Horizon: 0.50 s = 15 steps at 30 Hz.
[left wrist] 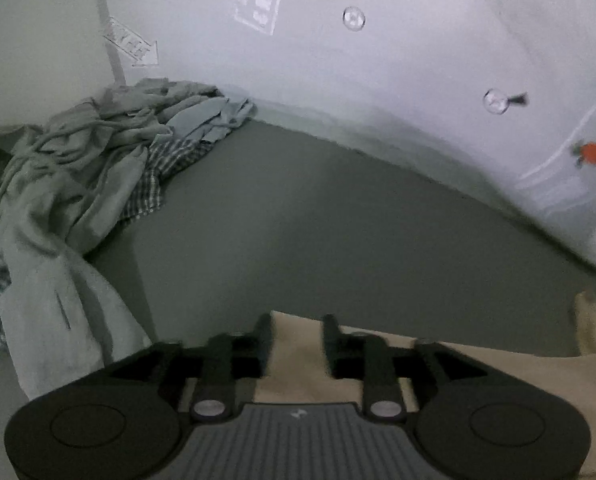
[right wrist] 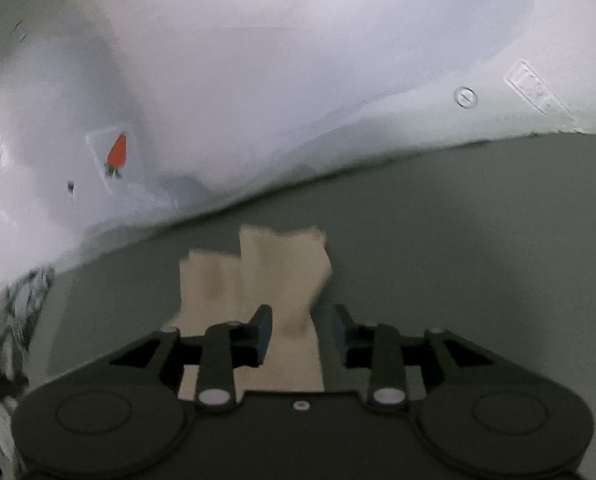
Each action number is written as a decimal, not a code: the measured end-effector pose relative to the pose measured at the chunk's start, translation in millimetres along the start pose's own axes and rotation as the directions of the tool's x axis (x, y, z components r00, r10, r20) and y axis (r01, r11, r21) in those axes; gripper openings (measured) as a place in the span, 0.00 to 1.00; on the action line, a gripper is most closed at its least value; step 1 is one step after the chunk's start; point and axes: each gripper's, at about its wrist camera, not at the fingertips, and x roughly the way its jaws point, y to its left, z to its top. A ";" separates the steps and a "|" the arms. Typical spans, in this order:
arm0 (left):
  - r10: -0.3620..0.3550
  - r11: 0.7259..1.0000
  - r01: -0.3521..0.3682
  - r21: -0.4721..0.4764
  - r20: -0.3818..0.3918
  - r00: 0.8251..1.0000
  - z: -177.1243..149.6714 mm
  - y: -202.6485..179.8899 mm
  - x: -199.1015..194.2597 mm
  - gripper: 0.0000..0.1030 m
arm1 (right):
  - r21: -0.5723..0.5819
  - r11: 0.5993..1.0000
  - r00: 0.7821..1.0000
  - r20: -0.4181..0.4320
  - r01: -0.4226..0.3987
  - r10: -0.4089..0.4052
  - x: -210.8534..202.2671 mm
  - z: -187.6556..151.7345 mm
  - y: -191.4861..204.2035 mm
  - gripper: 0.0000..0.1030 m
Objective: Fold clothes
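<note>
Flat beige cloth garment (left wrist: 498,364) low in the left-wrist frame, on the grey tabletop (left wrist: 298,220); in the right-wrist view, lower centre. Left gripper (left wrist: 297,326) and right gripper (right wrist: 302,316) both parted narrowly over it, pinching nothing. Best: pinch matching edges, lift evenly, keep clear of the crumpled grey-and-checked clothes pile (left wrist: 78,184) upper left.

— Where does everything sit relative to the folded garment (left wrist: 478,364)?

— It lies on the table (left wrist: 318,220), right under my left gripper (left wrist: 296,334) and my right gripper (right wrist: 304,330); both hang over it with jaws apart.

— And the rest?

— The pile of clothes (left wrist: 78,184) lies to its left on the same table, well apart, reaching back to the corner. The wall (left wrist: 378,60) stands behind it, beyond the table's far edge.
</note>
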 end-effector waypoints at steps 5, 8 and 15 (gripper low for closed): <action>-0.159 0.987 0.160 0.007 -0.061 0.985 -36.0 -23.7 -28.9 0.35 | -0.005 1.000 0.999 -0.038 -0.017 0.017 -27.5 -48.8 -2.9 0.13; -0.280 0.958 0.285 0.012 -0.158 0.947 -66.8 -51.4 -39.0 0.34 | 0.031 0.999 0.999 -0.045 -0.027 0.029 -33.2 -67.3 -0.3 0.09; -0.402 0.899 0.437 0.015 -0.365 0.840 -122.7 -102.6 -53.3 0.34 | -0.301 0.945 0.991 0.014 0.130 -0.132 -23.7 -78.6 44.7 0.12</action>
